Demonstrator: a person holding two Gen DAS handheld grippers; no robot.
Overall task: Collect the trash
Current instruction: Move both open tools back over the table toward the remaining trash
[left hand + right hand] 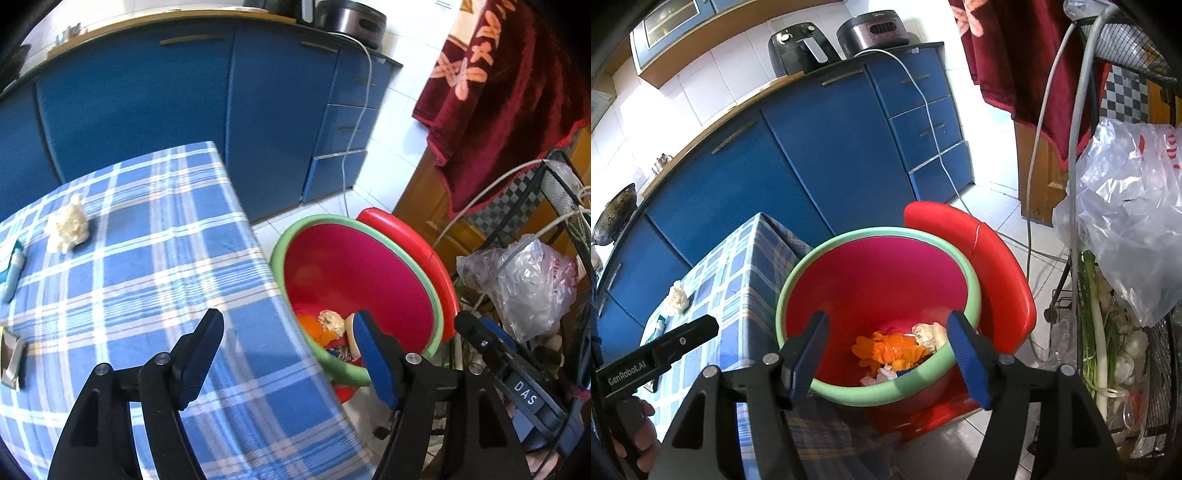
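Both grippers (288, 328) (888, 330) open, one bin (875, 236)

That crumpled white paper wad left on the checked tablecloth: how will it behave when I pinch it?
The paper wad looks loosely crumpled, so it probably squashes under the pads and weighs little. Its lumpy shape suggests it won't roll far, though a nudge might skid it across the tablecloth.
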